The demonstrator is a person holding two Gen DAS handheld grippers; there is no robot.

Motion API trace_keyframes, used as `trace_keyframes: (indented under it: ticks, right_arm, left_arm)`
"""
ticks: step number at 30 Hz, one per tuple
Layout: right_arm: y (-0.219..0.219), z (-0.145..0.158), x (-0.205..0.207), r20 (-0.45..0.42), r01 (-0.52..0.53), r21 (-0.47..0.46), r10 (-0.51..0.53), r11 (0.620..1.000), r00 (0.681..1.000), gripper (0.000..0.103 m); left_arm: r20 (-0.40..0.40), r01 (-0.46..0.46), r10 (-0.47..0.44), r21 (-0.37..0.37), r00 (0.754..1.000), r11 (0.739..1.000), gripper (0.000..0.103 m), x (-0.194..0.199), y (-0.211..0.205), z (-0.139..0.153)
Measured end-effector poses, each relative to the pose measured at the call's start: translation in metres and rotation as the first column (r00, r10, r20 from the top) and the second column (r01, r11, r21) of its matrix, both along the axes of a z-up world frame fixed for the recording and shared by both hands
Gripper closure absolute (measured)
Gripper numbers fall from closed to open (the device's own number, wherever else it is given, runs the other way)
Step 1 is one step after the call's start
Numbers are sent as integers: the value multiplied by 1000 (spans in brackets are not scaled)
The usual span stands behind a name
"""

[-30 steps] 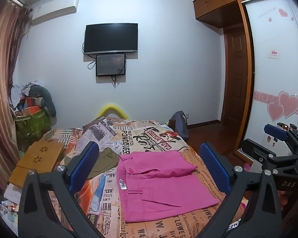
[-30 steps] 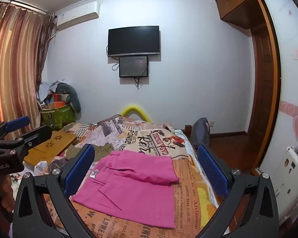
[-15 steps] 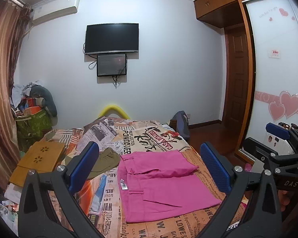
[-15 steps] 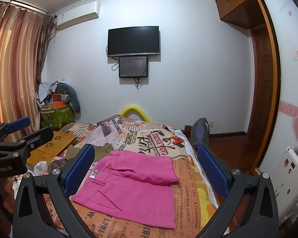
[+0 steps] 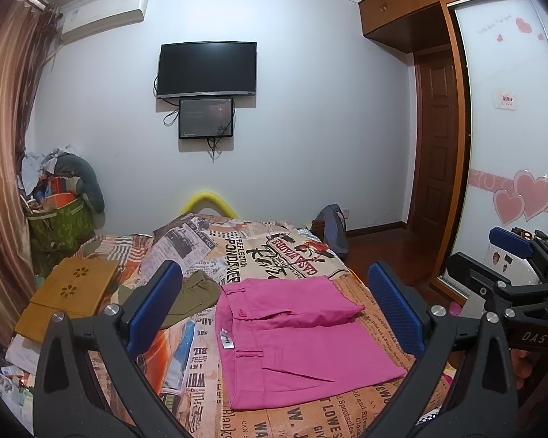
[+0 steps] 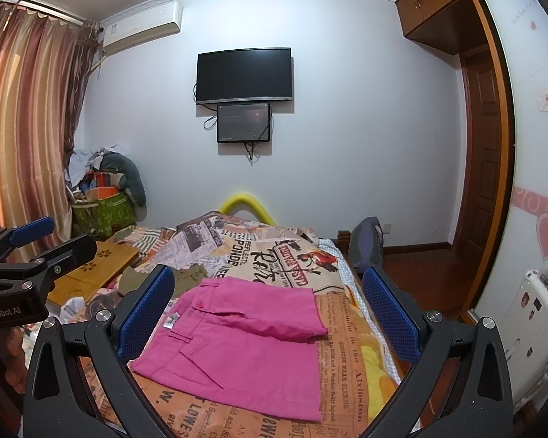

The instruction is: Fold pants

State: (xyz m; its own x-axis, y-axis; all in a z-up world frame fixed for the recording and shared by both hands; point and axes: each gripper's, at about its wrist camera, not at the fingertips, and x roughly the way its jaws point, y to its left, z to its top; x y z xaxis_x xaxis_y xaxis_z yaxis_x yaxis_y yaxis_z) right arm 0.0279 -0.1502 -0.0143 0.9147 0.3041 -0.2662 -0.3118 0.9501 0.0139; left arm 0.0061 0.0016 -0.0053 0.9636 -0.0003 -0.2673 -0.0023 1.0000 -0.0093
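Note:
The pink pants (image 5: pixel 296 332) lie folded flat on the newspaper-print bedspread (image 5: pixel 274 255), also in the right wrist view (image 6: pixel 244 335). A narrower folded layer rests on the far half, and a white label sticks out at the left edge. My left gripper (image 5: pixel 274 310) is open and empty, held above the near end of the bed. My right gripper (image 6: pixel 266 314) is open and empty, also held back above the bed. Each gripper shows at the edge of the other's view: the right one (image 5: pixel 511 277) and the left one (image 6: pixel 29 255).
An olive garment (image 5: pixel 190 292) lies left of the pants. A wooden lap tray (image 5: pixel 69 292) sits on the bed's left side. A green laundry basket (image 5: pixel 60 226) stands in the far left corner. A grey backpack (image 5: pixel 334 224) and a wardrobe (image 5: pixel 511 146) are at the right.
Both views have shifted only slightly. The pants lie unchanged and both grippers stay open and clear of them.

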Motion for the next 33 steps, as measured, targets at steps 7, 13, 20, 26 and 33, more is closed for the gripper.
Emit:
trace_keyframes:
  ticks: [7,13,20,26,33]
  right_arm:
    - [0,0,1,2,4,-3,-4,1000,1000,0]
    - [0,1,1,3,4,-1,-4,1000,1000,0]
    - [1,0,-1,6,3,5,-3,1000,1000,0]
    - [1,1,0,6,3,8,-3,1000,1000,0]
    - [-1,4,0,1,-1,17,1,1000,1000,0]
  left_arm:
    - [-1,-2,2,-5,1000,1000,0,2,4,0]
    - [-2,-1,1,-10,1000,1000,0,1,5,0]
    - [-2,-1,1,-10,1000,1000,0,2,5,0]
    - [-2,0,0,-13,1000,1000,0,2,6,0]
    - [-2,-1,1,-13,1000,1000,0,2,7,0]
